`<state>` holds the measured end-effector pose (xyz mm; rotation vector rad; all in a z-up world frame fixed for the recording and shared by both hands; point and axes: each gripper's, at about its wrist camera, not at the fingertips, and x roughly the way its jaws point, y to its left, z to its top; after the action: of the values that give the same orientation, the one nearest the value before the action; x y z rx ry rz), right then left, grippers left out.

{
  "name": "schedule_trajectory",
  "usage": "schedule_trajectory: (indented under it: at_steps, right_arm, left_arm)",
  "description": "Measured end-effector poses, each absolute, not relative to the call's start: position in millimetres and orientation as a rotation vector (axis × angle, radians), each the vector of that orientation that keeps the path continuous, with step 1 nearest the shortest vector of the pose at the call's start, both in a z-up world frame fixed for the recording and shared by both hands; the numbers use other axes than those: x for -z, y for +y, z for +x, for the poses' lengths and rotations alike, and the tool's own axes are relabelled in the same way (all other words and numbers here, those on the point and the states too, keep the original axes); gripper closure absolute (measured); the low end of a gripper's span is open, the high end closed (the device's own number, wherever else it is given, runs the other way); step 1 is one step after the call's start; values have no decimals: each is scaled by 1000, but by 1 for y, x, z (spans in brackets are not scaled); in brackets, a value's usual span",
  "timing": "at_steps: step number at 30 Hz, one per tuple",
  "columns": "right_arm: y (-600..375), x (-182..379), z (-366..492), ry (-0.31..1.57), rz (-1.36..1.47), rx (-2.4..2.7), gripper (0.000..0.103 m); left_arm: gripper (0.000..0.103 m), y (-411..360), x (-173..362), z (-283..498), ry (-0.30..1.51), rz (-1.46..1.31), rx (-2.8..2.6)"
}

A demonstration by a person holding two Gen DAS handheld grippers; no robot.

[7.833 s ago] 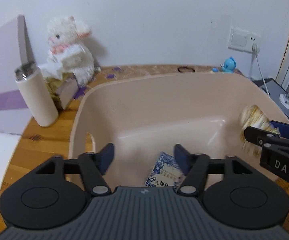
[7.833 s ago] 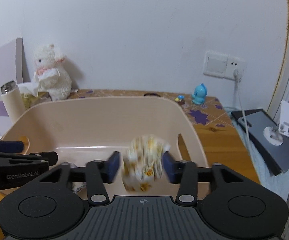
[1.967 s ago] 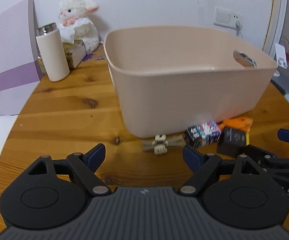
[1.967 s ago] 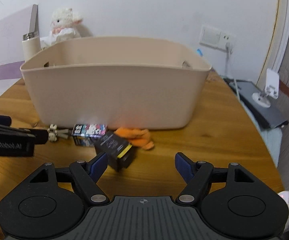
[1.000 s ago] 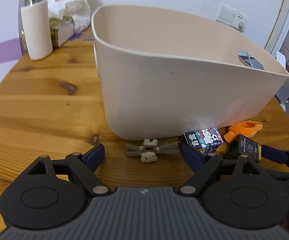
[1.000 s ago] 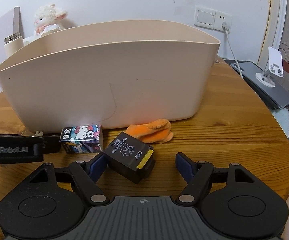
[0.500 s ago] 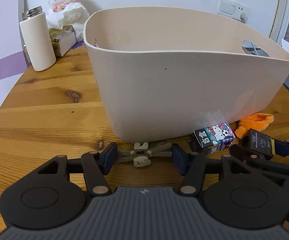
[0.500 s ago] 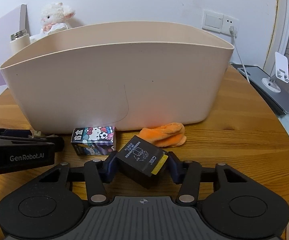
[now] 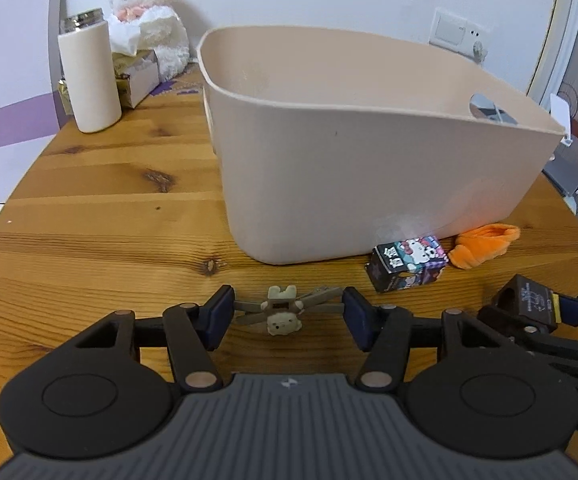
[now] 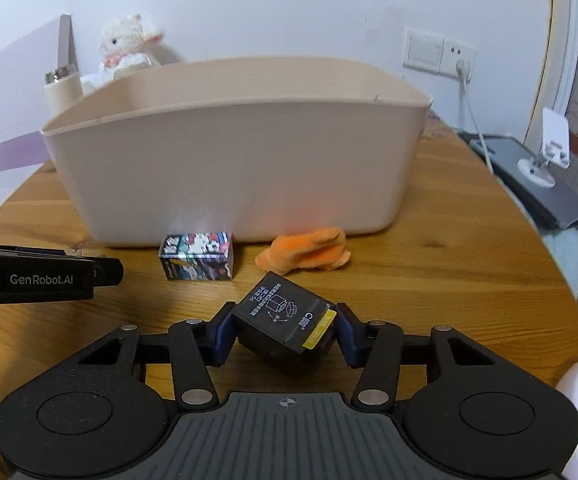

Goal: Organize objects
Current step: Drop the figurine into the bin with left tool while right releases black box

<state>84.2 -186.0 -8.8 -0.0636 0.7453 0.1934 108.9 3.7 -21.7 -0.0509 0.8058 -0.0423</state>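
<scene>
My left gripper (image 9: pixel 285 315) is shut on a small grey-brown hair clip (image 9: pixel 285 310) with a bear charm, held by its two ends just above the wooden table (image 9: pixel 101 216). My right gripper (image 10: pixel 285 330) is shut on a black box (image 10: pixel 285 316) with a yellow label, tilted between the pads. The same black box (image 9: pixel 527 302) shows at the right edge of the left wrist view. The beige plastic bin (image 9: pixel 369 148) (image 10: pixel 241 152) stands behind both. A cartoon-printed box (image 10: pixel 197 255) (image 9: pixel 409 258) and an orange plush toy (image 10: pixel 309 254) (image 9: pixel 483 244) lie against the bin's front wall.
At the back left stand a cream tumbler (image 9: pixel 89 76), a tissue box (image 9: pixel 137 72) and a white plush lamb (image 9: pixel 153 32). A wall socket with a cable (image 10: pixel 463 60) and a grey device with a white stand (image 10: pixel 545 172) sit to the right, past the table's edge.
Both grippers closed: the left on the hair clip, the right on the black box. Both then drew back a little from the bin with their objects lifted slightly.
</scene>
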Motion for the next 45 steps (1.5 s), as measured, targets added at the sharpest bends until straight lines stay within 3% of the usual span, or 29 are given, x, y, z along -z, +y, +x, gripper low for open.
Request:
schedule_trajectory:
  at_steps: [14,25,45]
  right_arm:
    - [-194,-71,79,522,-88,-193,55]
    - [-183,-105,114,416,-54,-201,55]
    - [-181,-52,214,579,-48,-186,55]
  left_arm:
    - [42,2,-53,83,624,-43,75]
    - [42,-6,-97,125,510,-17,15]
    - [42,-25,-40,228,678,35,-12]
